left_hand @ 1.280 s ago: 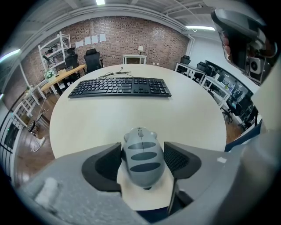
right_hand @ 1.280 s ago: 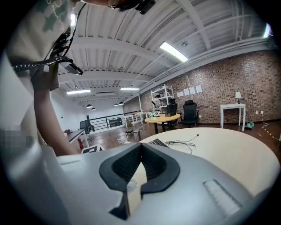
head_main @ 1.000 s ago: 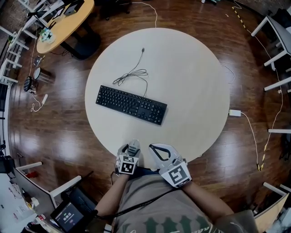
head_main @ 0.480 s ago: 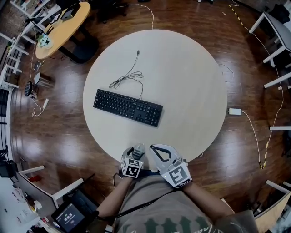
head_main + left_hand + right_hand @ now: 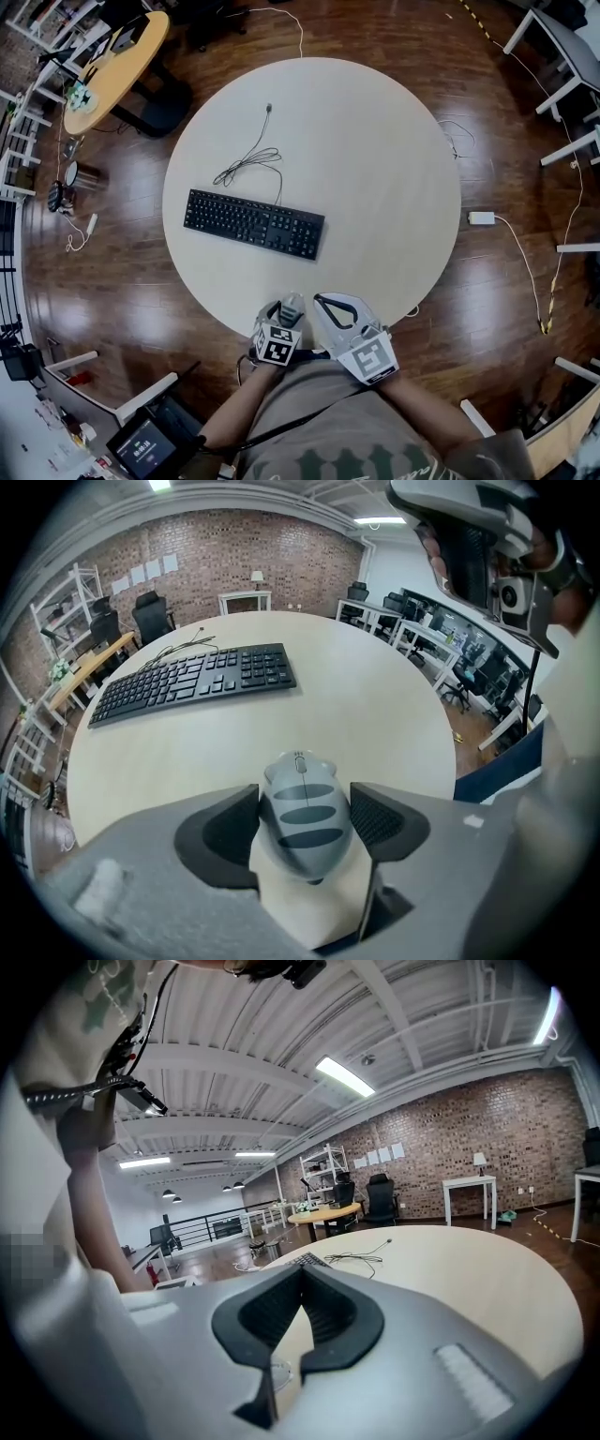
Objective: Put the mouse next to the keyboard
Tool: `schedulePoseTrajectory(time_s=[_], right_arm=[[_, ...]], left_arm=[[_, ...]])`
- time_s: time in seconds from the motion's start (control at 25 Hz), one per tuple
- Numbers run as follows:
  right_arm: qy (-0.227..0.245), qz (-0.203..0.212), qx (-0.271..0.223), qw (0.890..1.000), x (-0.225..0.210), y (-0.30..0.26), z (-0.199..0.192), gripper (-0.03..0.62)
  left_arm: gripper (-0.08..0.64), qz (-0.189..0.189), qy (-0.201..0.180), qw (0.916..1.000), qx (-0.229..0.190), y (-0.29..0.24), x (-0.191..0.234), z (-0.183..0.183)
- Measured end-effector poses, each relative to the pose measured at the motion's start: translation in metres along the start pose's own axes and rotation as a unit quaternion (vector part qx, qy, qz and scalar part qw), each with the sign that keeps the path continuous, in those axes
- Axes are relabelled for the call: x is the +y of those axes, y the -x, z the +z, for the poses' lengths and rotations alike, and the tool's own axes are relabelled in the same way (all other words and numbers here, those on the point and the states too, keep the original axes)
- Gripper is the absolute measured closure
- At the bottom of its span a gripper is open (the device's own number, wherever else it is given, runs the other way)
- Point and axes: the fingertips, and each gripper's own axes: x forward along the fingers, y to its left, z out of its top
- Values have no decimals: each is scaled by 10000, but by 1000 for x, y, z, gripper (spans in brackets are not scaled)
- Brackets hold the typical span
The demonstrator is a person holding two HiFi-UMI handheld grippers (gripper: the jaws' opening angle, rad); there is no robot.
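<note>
A grey mouse (image 5: 306,819) with dark stripes sits between the pads of my left gripper (image 5: 304,797), which is shut on it just above the near edge of the round beige table (image 5: 375,159). In the head view the left gripper (image 5: 287,309) is close to the person's body. The black keyboard (image 5: 253,223) lies left of the table's centre, well beyond the mouse, with its cable (image 5: 248,161) coiled behind it. My right gripper (image 5: 330,311) is beside the left one. In its own view the right gripper (image 5: 301,1275) is shut with nothing between its pads.
An oval wooden table (image 5: 112,56) with small items stands at the far left. White desk frames (image 5: 562,56) are at the right. A white power adapter (image 5: 481,217) and cables lie on the wooden floor right of the table.
The head view has shifted a little, so table and keyboard sit slightly further left. Both grippers stay at the table's near edge, the left still holding the mouse.
</note>
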Motion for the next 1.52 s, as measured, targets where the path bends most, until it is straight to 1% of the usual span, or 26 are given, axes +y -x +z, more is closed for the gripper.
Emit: schedulePoseTrajectory(time_s=[0.16, 0.36, 0.72, 0.96, 1.32, 1.52], right_arm=[[66, -96, -34, 9999, -9, 8, -10, 588], [-106, -300, 11, 9995, -20, 17, -10, 588], [-106, -556, 98, 9983, -41, 35, -33, 588], [85, -671, 252, 9974, -46, 46, -37, 588], [-126, -891, 293, 9955, -59, 63, -39, 588], [-71, -1007, 338, 9943, -70, 66, -51, 588]], left_arm=[[244, -82, -138, 9999, 26, -3, -11, 8], [244, -171, -349, 9992, 37, -10, -20, 14], [244, -353, -615, 9975, 62, -22, -42, 32], [242, -481, -851, 9952, 53, -25, -54, 44], [242, -604, -1023, 9929, 99, -24, -68, 57], [242, -632, -1083, 9921, 79, -28, -75, 63]])
